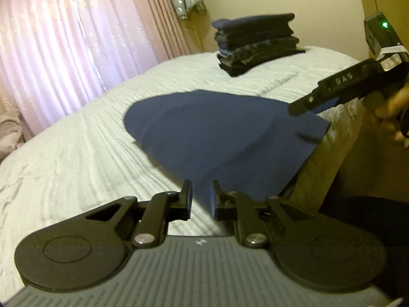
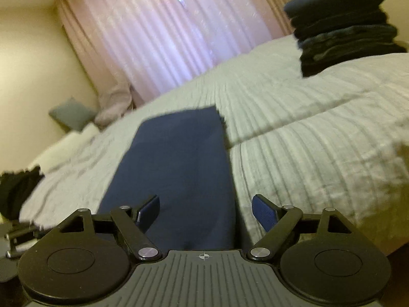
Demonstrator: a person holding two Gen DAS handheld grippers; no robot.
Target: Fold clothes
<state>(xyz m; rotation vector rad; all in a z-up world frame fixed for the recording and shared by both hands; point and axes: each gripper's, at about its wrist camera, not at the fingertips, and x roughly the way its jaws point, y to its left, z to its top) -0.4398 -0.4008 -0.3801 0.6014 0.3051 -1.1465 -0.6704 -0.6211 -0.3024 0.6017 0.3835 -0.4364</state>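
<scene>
A navy folded garment (image 1: 219,138) lies on the bed near its edge and appears as a long flat rectangle (image 2: 179,168) in the right wrist view. Its near corner tapers into the narrow gap of my left gripper (image 1: 202,197), whose jaws stand slightly apart, and the pads do not seem to press on it. My right gripper (image 2: 208,213) is wide open low over the garment's near end, holding nothing. One of its fingers (image 1: 304,103) hovers above the garment's right corner in the left wrist view.
A tall stack of folded dark clothes (image 1: 258,43) (image 2: 345,30) stands at the far side of the pale ribbed bedspread (image 1: 76,166). A dark loose garment (image 2: 18,192) lies at the left. Pink curtains (image 2: 166,38) hang behind. The bed edge drops off on the right.
</scene>
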